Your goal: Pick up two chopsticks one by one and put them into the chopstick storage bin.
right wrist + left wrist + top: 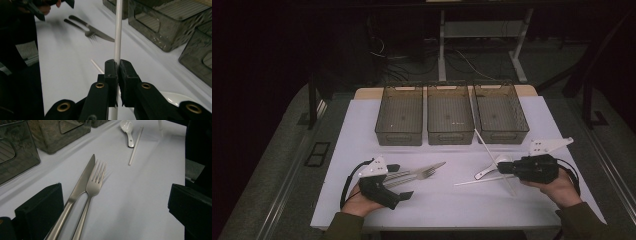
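A steel knife and fork lie side by side on the white mat. My left gripper rests open at their handle ends. In the left gripper view the knife and fork run between the wide-apart jaws. My right gripper is shut on a white chopstick, held tilted above the mat. The right gripper view has the pads pinching that chopstick. A second chopstick and a white spoon lie on the mat under it.
Three empty grey mesh baskets stand in a row at the back: left, middle, right. Bare mat stretches between the cutlery and the spoon. The mat's front edge is near both hands.
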